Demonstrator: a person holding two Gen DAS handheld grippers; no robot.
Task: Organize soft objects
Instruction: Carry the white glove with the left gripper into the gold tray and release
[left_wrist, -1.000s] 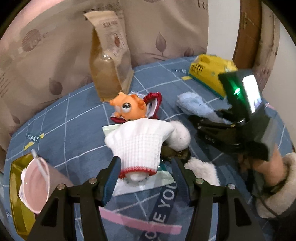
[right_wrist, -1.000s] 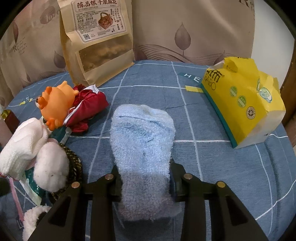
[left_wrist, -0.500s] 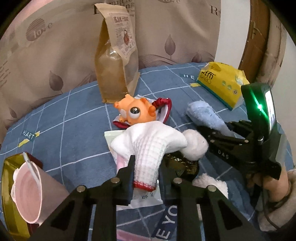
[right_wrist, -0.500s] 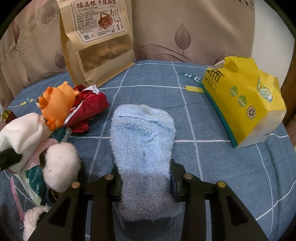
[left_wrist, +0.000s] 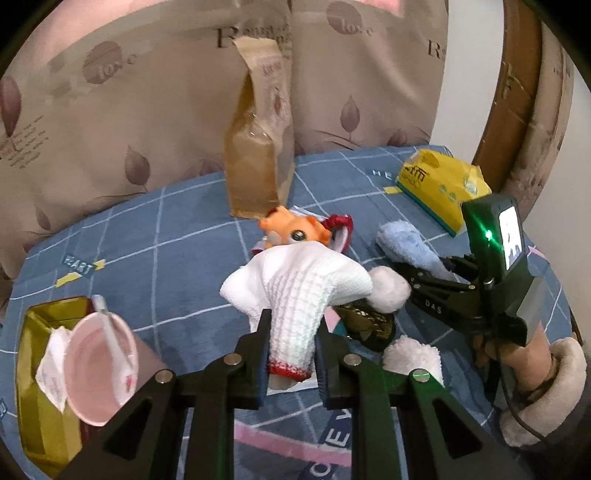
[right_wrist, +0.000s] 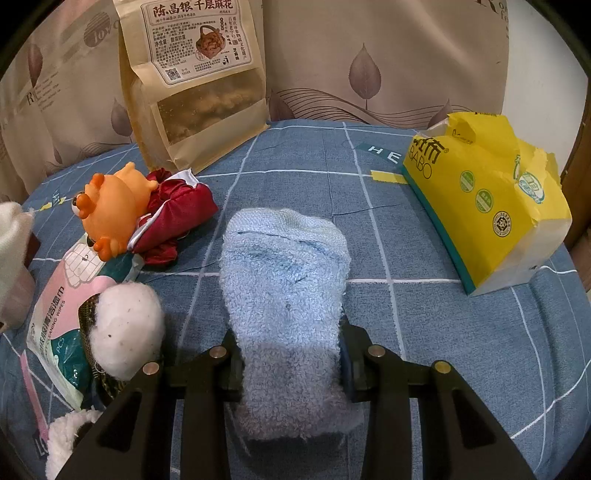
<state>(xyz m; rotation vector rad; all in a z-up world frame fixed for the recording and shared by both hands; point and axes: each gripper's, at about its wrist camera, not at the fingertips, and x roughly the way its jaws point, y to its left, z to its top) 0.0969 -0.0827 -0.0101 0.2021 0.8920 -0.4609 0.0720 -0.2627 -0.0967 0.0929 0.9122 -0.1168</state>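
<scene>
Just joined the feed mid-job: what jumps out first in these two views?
The left gripper is shut on a white knit glove in the middle of the left view, and the right gripper on a fluffy blue sock lying on the blue checked cover. Behind the glove lies a bright orange toy; a yellow tissue pack sits far right.

A light blue fuzzy sock (right_wrist: 286, 280) lies clamped between the right gripper (right_wrist: 291, 363) at bottom centre; an orange plush toy (right_wrist: 110, 212) sits at left, a yellow tissue pack (right_wrist: 487, 199) at right.
</scene>
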